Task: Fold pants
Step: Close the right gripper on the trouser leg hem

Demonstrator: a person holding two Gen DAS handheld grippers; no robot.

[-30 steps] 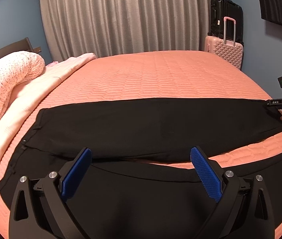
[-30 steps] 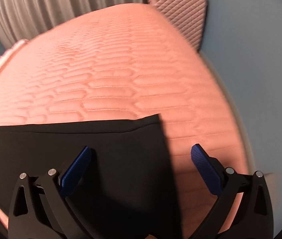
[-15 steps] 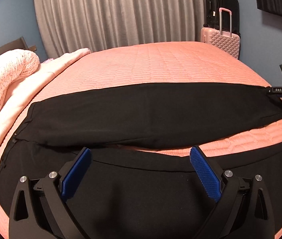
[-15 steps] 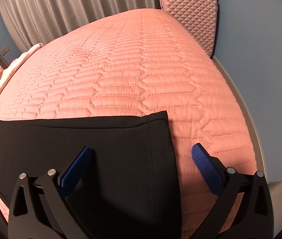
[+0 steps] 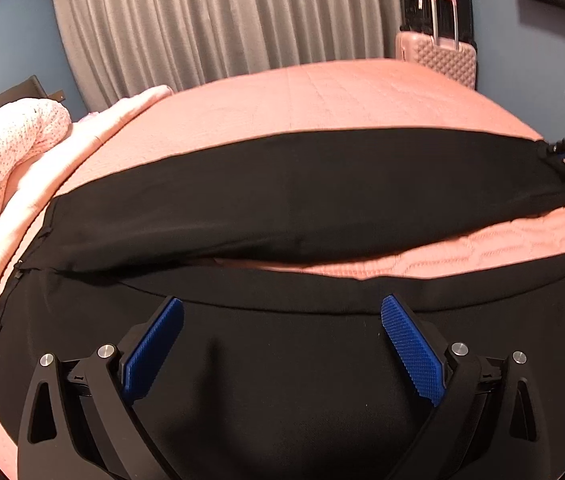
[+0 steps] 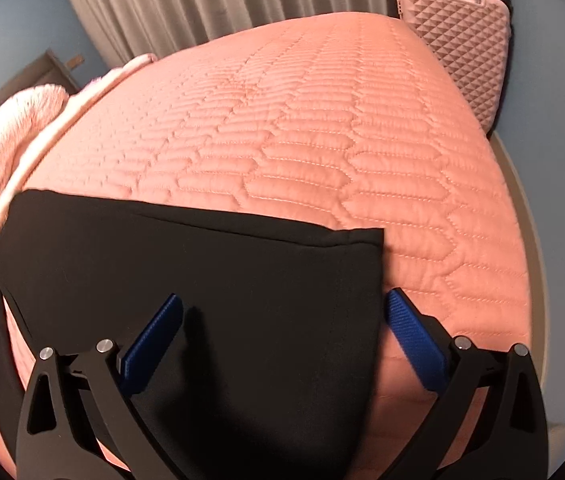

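Pants (image 5: 282,200) spread on the bed (image 5: 322,92). Left wrist view: left gripper (image 5: 282,340), jaws apart, above near leg, far leg ahead. Right wrist view: right gripper (image 6: 282,332), jaws apart, straddling the hem; best grip takes both layers squarely.

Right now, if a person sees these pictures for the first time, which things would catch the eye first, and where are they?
First the black pants, spread across the near part of the salmon quilted bedspread, their two legs lying apart with a strip of bedspread between them. Next the blue pads of the open left gripper over the nearer leg and of the open right gripper at a leg's hem. A pink suitcase stands beyond the bed.
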